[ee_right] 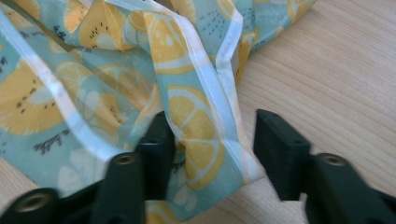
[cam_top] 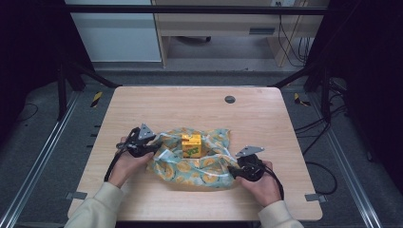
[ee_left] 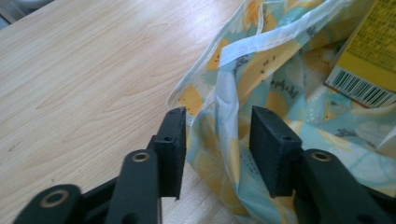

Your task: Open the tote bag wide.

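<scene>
a light wooden table (cam_top: 157,102) with a small round grommet (cam_top: 230,99) near its far edge stands on a dark floor, with pale cabinets behind it. going left to right in the high view, we first see the left hand (cam_top: 124,164) holding the left gripper (cam_top: 153,146) at the left edge of a fabric bag (cam_top: 209,166) printed with lemon slices on pale turquoise. in the left gripper view, its jaws stand partly apart with a fold of the bag's white-trimmed edge (ee_left: 227,112) between them; the fold lies slack and we see neither pad pressing it. a yellow carton (cam_top: 191,145) stands on the middle of the bag, its barcode showing at the right of the left gripper view. at the bag's right corner, the right hand (cam_top: 264,183) holds the right gripper (cam_top: 231,172). in the right gripper view, its jaws also stand partly apart around a loose fold of the bag, the cloth brushing the left jaw and clear of the right one.
</scene>
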Demonstrator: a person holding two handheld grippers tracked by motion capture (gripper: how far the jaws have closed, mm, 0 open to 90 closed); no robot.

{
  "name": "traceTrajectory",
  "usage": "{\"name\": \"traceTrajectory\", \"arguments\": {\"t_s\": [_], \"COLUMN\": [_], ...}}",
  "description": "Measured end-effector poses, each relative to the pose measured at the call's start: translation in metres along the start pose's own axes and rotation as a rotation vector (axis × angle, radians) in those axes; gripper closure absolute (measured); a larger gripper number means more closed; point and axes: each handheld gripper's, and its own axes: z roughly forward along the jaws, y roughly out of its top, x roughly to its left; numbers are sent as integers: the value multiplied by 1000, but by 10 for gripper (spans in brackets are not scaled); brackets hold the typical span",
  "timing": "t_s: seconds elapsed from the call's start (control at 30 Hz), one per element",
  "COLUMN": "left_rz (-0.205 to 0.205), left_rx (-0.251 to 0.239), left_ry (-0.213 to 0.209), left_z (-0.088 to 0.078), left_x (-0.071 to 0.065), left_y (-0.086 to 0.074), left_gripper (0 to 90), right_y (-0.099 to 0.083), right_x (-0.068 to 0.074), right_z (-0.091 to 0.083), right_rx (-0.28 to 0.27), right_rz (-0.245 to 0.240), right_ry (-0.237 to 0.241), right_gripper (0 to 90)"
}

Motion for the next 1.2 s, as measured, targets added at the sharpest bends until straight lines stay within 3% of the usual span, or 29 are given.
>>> {"name": "traceTrajectory", "arguments": {"t_s": [0.03, 0.07, 0.43, 0.63, 0.8, 1.07, 1.2], "left_rz": [2, 8, 15, 39, 22, -29, -33], "left_rx": [1, 4, -9, -13, -38, -121, -124], "left_ry": [-3, -2, -15, -19, -31, -29, -32], "left_z": [-1, -2, -15, -25, -32, -38, -45], "left_x": [-1, -3, -10, -17, -20, -18, -19], "left_y": [0, 2, 3, 0, 1, 17, 19], "left_gripper": [542, 501, 345, 294, 238, 194, 177], "right_y": [0, 1, 2, 1, 4, 24, 35], "right_x": [0, 1, 8, 13, 16, 22, 24], "right_z": [0, 0, 1, 1, -1, -9, -14], "right_rx": [0, -3, -17, -19, -39, -83, -93], "right_rz": [0, -9, -26, -43, -60, -83, -91], "right_ry": [0, -4, -11, 7, 13, 33, 30], "right_gripper": [439, 366, 158, 129, 98, 64, 59]}}
